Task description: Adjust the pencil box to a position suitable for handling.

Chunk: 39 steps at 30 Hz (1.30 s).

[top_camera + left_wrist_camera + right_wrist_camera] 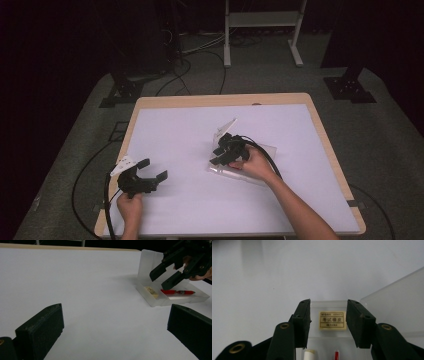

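Black foam pads line the right claw point(327, 323), which hangs spread apart directly over the eraser point(333, 320) — a small cream block with a printed label, lying at the end of the clear plastic case point(156, 301). The jaws straddle the eraser with a gap on either side, touching nothing yet. Just behind the eraser, inside the same case, lies a red pen point(178, 292), and a white cylindrical tip point(310, 355) shows beside it in the right gripper view. The case's lid point(226, 129) stands raised on the far side of the eraser.

Judging from this, the work is at the reaching stage: the case is open and the claw is lined up, but closing on the eraser and lifting it out are still to do. The case walls and the pen sit close to the eraser and could crowd the jaws.

Well away from the case, the left claw point(150, 170) rests released — jaws wide — near the bench's point(190, 210) front-left corner, holding nothing.
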Tool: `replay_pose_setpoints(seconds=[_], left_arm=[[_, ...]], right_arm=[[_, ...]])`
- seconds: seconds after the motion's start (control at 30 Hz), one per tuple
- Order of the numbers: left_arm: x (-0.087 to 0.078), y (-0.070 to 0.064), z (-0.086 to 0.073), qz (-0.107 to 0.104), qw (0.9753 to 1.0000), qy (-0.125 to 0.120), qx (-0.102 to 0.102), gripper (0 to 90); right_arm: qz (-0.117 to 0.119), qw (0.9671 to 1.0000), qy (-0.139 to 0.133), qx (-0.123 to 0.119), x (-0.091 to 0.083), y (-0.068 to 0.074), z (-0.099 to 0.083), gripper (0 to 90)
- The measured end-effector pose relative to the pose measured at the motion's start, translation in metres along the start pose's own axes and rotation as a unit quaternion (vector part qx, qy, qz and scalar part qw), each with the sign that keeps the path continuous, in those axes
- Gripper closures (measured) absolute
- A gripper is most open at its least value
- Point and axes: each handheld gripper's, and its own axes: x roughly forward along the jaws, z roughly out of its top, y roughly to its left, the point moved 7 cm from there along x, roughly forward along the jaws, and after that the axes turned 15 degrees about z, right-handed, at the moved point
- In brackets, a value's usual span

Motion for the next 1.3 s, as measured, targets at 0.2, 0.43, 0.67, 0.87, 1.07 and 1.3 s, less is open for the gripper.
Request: replay_pose_setpoints(seconds=[0.2,0.43,0.67,0.87,1.07,1.3], left_arm=[[0.000,0.000,0.000,0.000,1.0000,0.000,0.000,0.0],[0.000,0.000,0.000,0.000,1.0000,0.000,0.000,0.0],[0.000,-0.001,0.000,0.000,1.0000,0.001,0.004,0.0],[0.000,0.000,0.000,0.000,1.0000,0.001,0.003,0.1],[0.000,-0.001,0.000,0.000,1.0000,0.001,0.004,0.1],[0.000,0.000,0.000,0.001,1.0000,0.001,0.004,0.0]], right_arm=[[0.003,1.0000,-0.006,-0.007,-0.009,0.007,0.002,52.2],[0.003,0.9998,-0.016,-0.008,-0.021,0.012,0.002,50.8],[0.010,0.9998,-0.019,-0.002,-0.026,0.017,0.000,49.6],[0.008,0.9998,-0.020,-0.005,-0.031,0.019,-0.002,49.3],[0.004,0.9997,-0.026,-0.003,-0.038,0.022,-0.004,48.6],[0.001,0.9996,-0.027,-0.005,-0.046,0.026,-0.013,48.2]])
